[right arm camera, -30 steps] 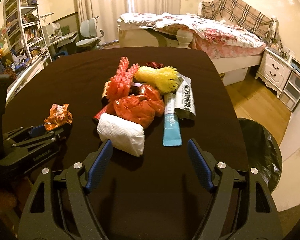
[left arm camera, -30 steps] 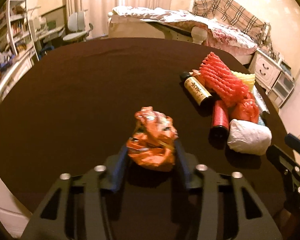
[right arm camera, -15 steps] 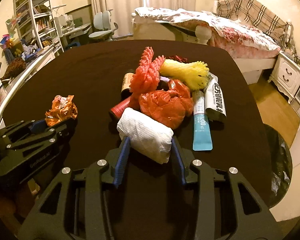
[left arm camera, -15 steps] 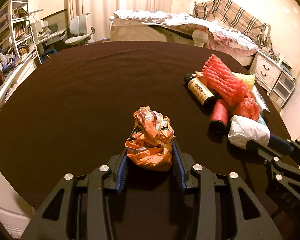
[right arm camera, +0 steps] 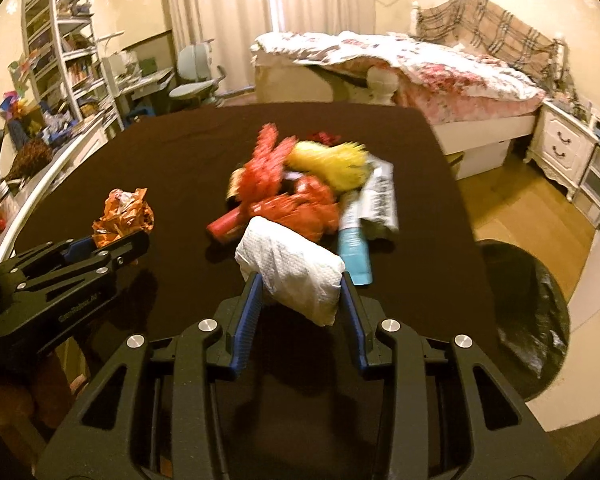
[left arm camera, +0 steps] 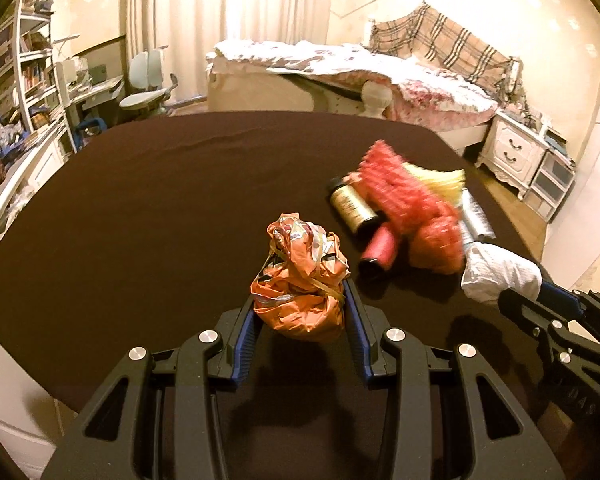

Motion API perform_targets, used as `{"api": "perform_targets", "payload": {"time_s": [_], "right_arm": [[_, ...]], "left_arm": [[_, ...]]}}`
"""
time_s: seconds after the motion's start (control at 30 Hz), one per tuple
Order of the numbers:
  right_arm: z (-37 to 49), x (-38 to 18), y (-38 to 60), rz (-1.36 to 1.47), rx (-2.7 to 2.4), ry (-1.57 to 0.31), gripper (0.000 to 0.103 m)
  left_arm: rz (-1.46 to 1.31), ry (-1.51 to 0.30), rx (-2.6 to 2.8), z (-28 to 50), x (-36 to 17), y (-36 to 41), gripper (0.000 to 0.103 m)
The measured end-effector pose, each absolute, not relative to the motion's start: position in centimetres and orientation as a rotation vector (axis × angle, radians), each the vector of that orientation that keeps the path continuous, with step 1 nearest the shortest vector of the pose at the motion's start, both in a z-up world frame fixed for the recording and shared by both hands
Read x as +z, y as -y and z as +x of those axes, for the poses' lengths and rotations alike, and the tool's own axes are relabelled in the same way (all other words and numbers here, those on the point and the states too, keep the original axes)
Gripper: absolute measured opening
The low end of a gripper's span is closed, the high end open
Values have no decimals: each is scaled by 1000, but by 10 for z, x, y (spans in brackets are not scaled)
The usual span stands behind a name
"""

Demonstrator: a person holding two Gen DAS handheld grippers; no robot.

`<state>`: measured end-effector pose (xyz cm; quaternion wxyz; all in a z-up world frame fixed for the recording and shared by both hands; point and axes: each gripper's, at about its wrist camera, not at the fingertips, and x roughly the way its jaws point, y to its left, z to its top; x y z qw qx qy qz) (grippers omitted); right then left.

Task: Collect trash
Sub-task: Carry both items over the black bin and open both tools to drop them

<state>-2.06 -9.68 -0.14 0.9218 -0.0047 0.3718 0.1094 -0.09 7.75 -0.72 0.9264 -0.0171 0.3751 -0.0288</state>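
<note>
Above a dark counter (left arm camera: 148,200), the left gripper (left arm camera: 300,312) clamped its fingers on a crumpled orange wrapper (left arm camera: 300,280); the right gripper (right arm camera: 300,304), fingers just closed, pinched a white paper wad (right arm camera: 292,268).

**Colour rundown of my trash table**

My left gripper (left arm camera: 300,304) is black with blue pads, and so is my right gripper (right arm camera: 300,292). The wrapper (left arm camera: 300,280) in my left one is orange with silvery, shiny streaks. The tissue wad (right arm camera: 292,268) in my right one is plain white with a dimpled emboss. Everything sits on the dark brown table (left arm camera: 160,200). Just beyond the tissue wad: a red bag (right arm camera: 296,210), a light blue tube (right arm camera: 354,252), a yellow brush (right arm camera: 332,164).
</note>
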Motion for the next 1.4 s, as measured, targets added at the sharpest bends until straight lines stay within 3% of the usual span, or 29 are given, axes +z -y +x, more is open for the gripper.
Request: {"api": "perform_targets", "payload": {"time_s": [0.57,1.4], "right_arm": [[-21,6,224,113,-88,-709,38],[-5,-29,324,207,-309,-732,39]], "left_arm": [[81,-685,-301,20,14,38,40],[168,-735,-438,57,-20,172,41]]}}
